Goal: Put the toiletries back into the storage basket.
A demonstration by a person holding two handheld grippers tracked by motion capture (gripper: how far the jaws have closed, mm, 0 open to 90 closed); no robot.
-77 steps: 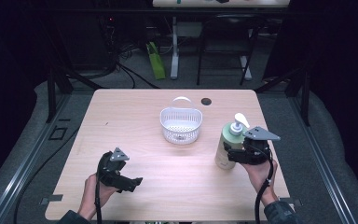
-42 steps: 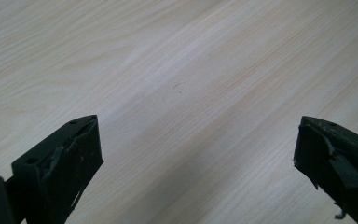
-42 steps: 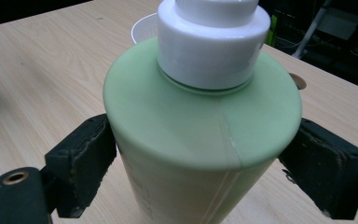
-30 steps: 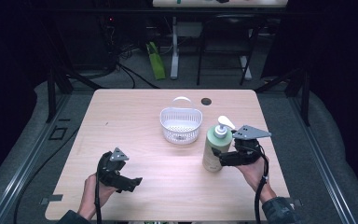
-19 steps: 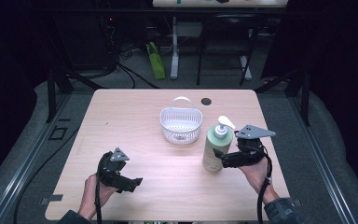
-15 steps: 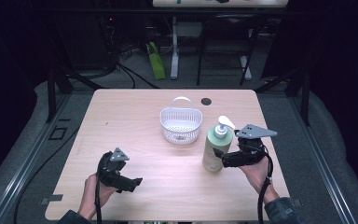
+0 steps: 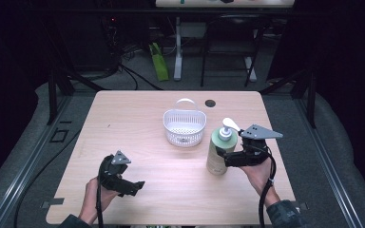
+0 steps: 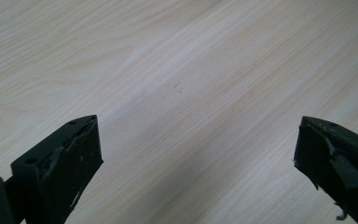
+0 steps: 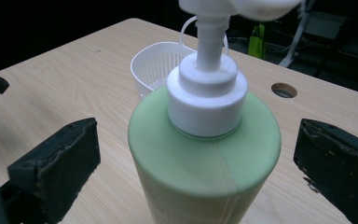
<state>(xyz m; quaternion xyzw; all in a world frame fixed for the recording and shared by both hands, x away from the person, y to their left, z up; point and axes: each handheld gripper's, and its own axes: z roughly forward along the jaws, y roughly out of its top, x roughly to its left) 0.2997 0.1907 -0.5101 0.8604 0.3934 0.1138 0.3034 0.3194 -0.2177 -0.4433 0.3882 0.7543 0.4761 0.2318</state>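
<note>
A pale green pump bottle (image 7: 217,154) with a white pump head stands upright on the wooden table (image 7: 133,118), just right of a white perforated basket (image 7: 184,127). My right gripper (image 7: 225,157) is level with the bottle on its right side. In the right gripper view the bottle (image 9: 205,149) stands between the two black jaws, which are spread wide with a gap on each side, so the right gripper (image 9: 198,161) is open. My left gripper (image 7: 135,186) hovers near the table's front left. Its jaws are spread over bare wood, so the left gripper (image 8: 198,149) is open and holds nothing.
The basket (image 9: 154,60) has a thin loop handle and looks empty. A round cable hole (image 7: 210,103) sits near the table's far edge. Dark floor, cables and stand legs lie beyond the table.
The bottle moved left from the table's right side to a spot beside the basket with the right gripper. Over the last second bottle and both hands have barely shifted.
</note>
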